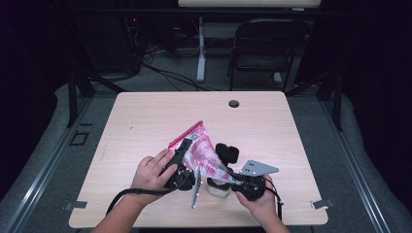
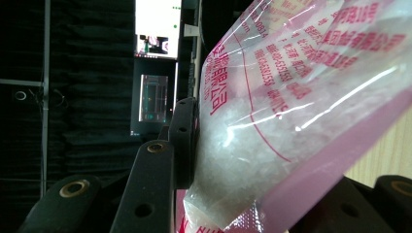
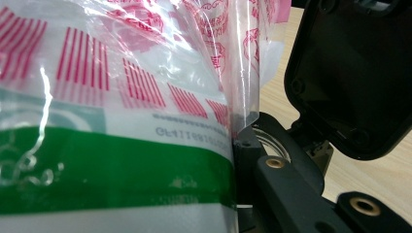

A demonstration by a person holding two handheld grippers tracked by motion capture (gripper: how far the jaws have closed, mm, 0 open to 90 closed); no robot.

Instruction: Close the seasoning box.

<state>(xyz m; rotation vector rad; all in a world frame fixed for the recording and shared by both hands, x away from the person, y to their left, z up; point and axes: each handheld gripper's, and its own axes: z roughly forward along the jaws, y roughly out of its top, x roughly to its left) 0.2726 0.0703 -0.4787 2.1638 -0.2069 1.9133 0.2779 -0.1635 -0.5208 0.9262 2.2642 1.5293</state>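
A clear plastic bag (image 1: 201, 153) with red print, holding white grains, hangs tilted above the near middle of the wooden table (image 1: 145, 116). The left gripper (image 1: 180, 162) is clamped on the bag's upper left part. The right gripper (image 1: 241, 183) pinches its lower right corner. A white cup (image 1: 218, 188) stands just beneath, between the two hands.

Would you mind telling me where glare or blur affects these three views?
High view: the table is evenly lit, the room behind dark. Left gripper view: white glare streaks cross the plastic bag, and the pink edge nearest the lens is soft. Right gripper view: glare on the bag's folds, small print blurred.
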